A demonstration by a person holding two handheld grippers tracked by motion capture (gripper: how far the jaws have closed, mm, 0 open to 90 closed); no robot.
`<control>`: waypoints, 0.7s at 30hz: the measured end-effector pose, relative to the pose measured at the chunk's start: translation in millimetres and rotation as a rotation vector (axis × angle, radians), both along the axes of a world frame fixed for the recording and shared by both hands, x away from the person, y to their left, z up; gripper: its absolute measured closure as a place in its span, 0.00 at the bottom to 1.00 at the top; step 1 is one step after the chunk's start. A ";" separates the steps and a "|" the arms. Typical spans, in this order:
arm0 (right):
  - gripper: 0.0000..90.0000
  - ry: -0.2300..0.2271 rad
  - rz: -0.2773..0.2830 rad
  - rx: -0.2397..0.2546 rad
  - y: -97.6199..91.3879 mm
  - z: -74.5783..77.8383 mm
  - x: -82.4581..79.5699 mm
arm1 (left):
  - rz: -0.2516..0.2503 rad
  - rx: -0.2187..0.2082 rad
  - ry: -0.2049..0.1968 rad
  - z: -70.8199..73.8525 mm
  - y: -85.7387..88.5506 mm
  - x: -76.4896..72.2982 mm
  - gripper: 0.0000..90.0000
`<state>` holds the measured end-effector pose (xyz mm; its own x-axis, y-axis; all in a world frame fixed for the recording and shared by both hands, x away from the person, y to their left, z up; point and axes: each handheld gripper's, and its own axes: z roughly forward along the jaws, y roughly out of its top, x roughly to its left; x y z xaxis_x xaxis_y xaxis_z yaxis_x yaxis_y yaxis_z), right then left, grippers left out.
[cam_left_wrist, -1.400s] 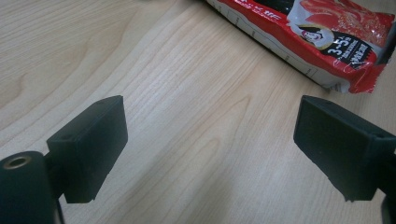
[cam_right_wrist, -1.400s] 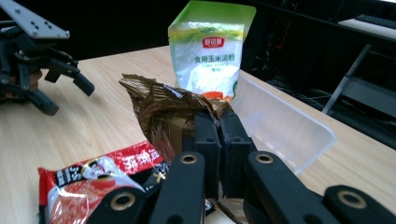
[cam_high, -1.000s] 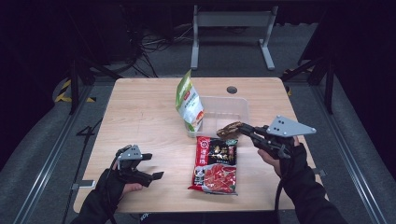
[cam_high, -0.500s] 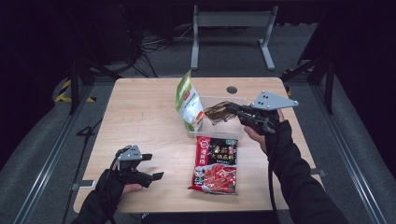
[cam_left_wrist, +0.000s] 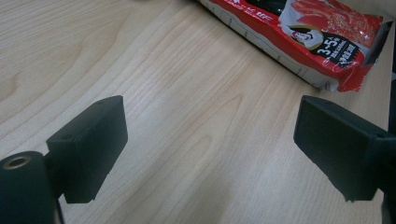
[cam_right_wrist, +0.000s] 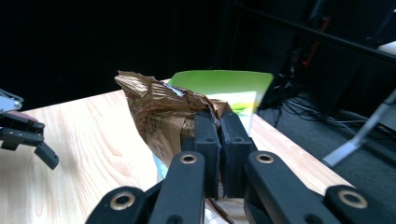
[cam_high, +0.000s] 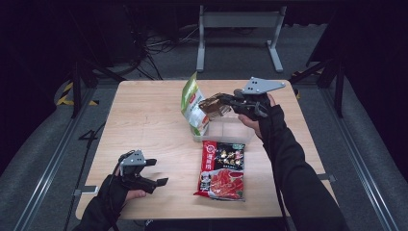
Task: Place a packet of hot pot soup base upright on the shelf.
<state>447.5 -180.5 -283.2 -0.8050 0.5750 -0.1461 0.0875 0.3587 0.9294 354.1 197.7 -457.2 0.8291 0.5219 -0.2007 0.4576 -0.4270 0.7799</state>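
Observation:
My right gripper (cam_high: 222, 101) is shut on a crumpled brown-gold packet (cam_high: 210, 106), which hangs above the far end of a clear plastic box (cam_high: 231, 132). In the right gripper view the jaws (cam_right_wrist: 219, 140) pinch the brown-gold packet (cam_right_wrist: 156, 109), with a green bag (cam_right_wrist: 229, 88) just behind it. That green bag (cam_high: 191, 102) stands upright at the box's left end. A red snack packet (cam_high: 222, 168) lies flat in front of the box. My left gripper (cam_high: 155, 172) rests open at the front left; its jaws (cam_left_wrist: 212, 144) stand wide over bare wood, the red packet (cam_left_wrist: 322, 42) beyond them.
The wooden table (cam_high: 144, 120) has bare room across its left half and far left corner. Dark floor with cables and a metal frame (cam_high: 238, 29) lies beyond the far edge. My left hand and its gripper (cam_right_wrist: 25, 133) show far off in the right gripper view.
The right gripper has carried the brown-gold packet away from beside the red packet, toward the far side and slightly up, to above the box by the green bag. The left gripper has not moved.

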 end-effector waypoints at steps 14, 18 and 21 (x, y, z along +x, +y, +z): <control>0.97 0.079 0.072 0.037 3.0 -13.8 38.0 | 0.014 -0.006 0.008 -1.5 4.2 -3.3 0.12; 0.97 0.077 0.094 0.050 1.5 -9.9 39.0 | 0.015 -0.008 0.005 0.0 4.9 -4.1 0.12; 0.97 0.077 0.138 0.052 0.5 -5.1 36.4 | 0.014 -0.009 0.008 -0.3 5.2 -3.9 0.12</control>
<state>483.9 -180.1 -288.3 -0.8847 0.4632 -0.0537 0.1125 0.3236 0.9395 350.2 202.8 -457.5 0.8203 0.5312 -0.2122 0.4697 -0.4138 0.7798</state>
